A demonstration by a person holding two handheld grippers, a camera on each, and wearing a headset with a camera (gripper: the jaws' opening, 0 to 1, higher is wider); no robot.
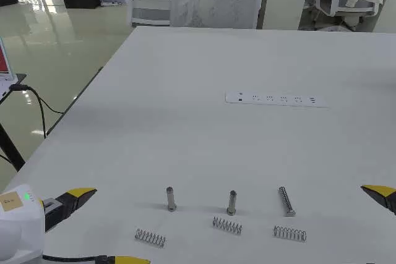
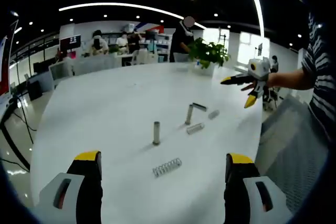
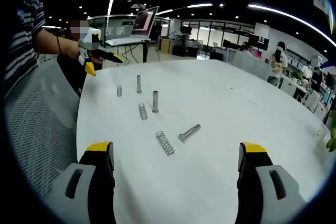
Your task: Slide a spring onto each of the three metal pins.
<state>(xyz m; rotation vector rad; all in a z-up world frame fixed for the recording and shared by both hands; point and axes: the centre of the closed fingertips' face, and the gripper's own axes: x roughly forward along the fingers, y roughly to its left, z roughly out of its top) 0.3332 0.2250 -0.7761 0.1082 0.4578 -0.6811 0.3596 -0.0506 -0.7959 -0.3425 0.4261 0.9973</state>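
while neither tool holds anything, the task stands at its first step, by my reading; left gripper [image 3: 105,64] and right gripper [image 2: 239,91] both have their jaws spread wide, one at the near left and one at the near right of the white table [image 1: 204,146]; left pin [image 1: 171,199] and middle pin [image 1: 231,203] stand upright on their broader ends, right pin [image 1: 286,201] lies on its side; one spring rests just in front of each: left spring [image 1: 150,238], middle spring [image 1: 227,225], right spring [image 1: 289,233], all flat on the surface, none threaded. to do the step well, i would pinch a spring lightly across its coils near one end, since a hard squeeze could deform it or flick it away; bring its open end square over the pin's tip, then let it slide down; the other tool may steady the pin near its base, for a slim upright pin looks easy to topple; the fallen pin wants lifting first. surface smooth and matt, with a power strip [image 1: 275,99] farther back; around it an open office: mesh chair [image 1: 213,7], glossy floor [image 1: 55,47], potted plant [image 2: 207,53], people at distant desks.
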